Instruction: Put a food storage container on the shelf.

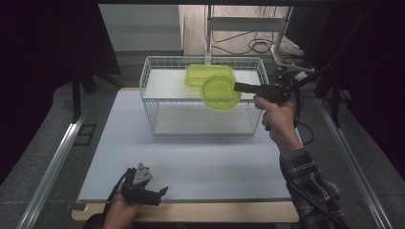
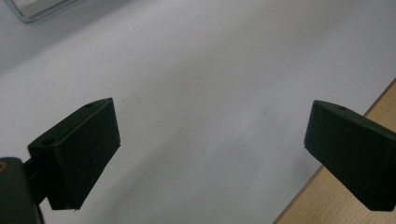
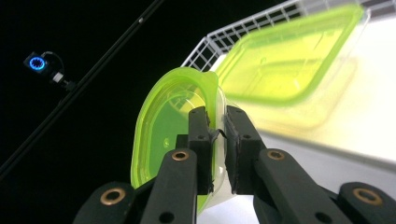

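Note:
My right gripper (image 1: pixel 238 87) is shut on the rim of a round container with a lime-green lid (image 1: pixel 219 93), held up over the white wire basket (image 1: pixel 157 102). In the right gripper view the black jaws pinch the edge of that round green-lidded container (image 3: pixel 163 126), tilted on its side, with my right gripper (image 3: pixel 217 135) closed tight on it. A rectangular green-lidded container (image 1: pixel 207 74) rests on the basket's upper shelf, seen large as the rectangular container (image 3: pixel 289 60) just beyond the round one. My left gripper (image 1: pixel 160 193) lies near the table's front edge, and my left gripper (image 2: pixel 210 144) stands wide open over bare white tabletop.
The wire basket has two white shelves; the lower shelf (image 1: pixel 200 121) holds nothing. A white mat (image 1: pixel 191 157) covers the table with a wooden edge (image 2: pixel 336 191) at the front. A metal stand and cables (image 1: pixel 258 43) are behind the basket. Dark curtains flank both sides.

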A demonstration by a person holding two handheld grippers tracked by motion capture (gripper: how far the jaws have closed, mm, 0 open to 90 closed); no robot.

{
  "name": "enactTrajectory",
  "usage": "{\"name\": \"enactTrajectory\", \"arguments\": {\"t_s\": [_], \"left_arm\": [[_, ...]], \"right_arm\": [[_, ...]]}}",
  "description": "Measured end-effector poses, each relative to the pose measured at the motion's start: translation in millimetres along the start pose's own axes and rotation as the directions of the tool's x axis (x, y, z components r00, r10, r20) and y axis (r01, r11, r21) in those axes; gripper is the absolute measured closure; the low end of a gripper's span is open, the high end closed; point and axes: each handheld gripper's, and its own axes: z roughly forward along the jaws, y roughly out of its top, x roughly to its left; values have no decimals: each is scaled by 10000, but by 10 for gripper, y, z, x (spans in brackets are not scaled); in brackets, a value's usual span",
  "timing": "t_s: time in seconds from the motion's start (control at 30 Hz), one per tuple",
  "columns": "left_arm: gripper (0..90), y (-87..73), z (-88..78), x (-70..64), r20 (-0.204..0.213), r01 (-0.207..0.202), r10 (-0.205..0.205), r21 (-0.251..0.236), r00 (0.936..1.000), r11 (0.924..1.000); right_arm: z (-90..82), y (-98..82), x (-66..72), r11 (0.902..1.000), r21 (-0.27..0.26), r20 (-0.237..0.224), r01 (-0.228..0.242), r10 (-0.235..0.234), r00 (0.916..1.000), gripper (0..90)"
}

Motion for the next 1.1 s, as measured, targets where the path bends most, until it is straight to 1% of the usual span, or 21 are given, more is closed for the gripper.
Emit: {"name": "enactTrajectory", "arguments": {"t_s": [0.03,0.07,0.13,0.17,0.27,0.3,0.4,0.43,0.53,0.6,0.63,0.67,0.7,0.93,0.97,1.1], "left_arm": [[31,0,0,0,0,0,0,0,10000,10000],[31,0,-2,0,1,4,-4,10,10000,10000],[31,0,-1,0,6,11,-11,9,10000,10000],[31,1,-2,-1,6,0,0,12,10000,10000],[31,2,-3,-2,9,0,0,1,10000,10000],[31,1,-3,-1,0,-8,8,10,10000,10000],[31,0,-2,-1,20,24,-24,11,10000,10000],[31,1,-2,0,8,5,-5,1,10000,10000],[31,1,-3,0,26,-28,28,18,10000,10000],[31,1,-3,-2,23,-22,22,9,10000,10000],[31,1,-4,-3,24,-31,31,9,10000,10000],[31,1,-4,-3,24,-31,31,9,10000,10000],[31,1,-4,-2,26,-30,30,7,10000,10000],[31,1,-1,-8,41,-77,77,34,10000,10000],[31,0,-1,-7,50,-99,99,52,9999,9999],[31,1,0,-11,54,-106,106,37,9999,9999]], "right_arm": [[0,0,0,10000,0,0,0,0,10000,811],[18,64,19,9999,-114,68,31,-30,10000,811],[23,85,27,9999,-146,90,50,-48,9999,811],[41,152,49,9996,-264,168,61,-57,9998,811],[62,203,66,9993,-349,228,93,-86,9997,811],[101,265,78,9990,-443,314,106,-92,9995,811],[145,318,87,9987,-499,450,141,-119,9989,811],[196,368,94,9983,-559,574,165,-133,9983,811],[268,429,101,9974,-674,817,271,-215,9964,811],[292,447,96,9972,-696,863,257,-197,9961,811],[350,482,85,9970,-750,992,199,-124,9950,811],[350,482,85,9970,-750,992,199,-124,9950,811],[394,510,66,9967,-786,1132,202,-112,9935,811],[506,564,6,9957,-932,1309,-15,138,9913,811],[540,576,-5,9957,-928,1416,-8,139,9898,810],[581,585,-19,9958,-911,1508,-11,149,9884,810]]}}
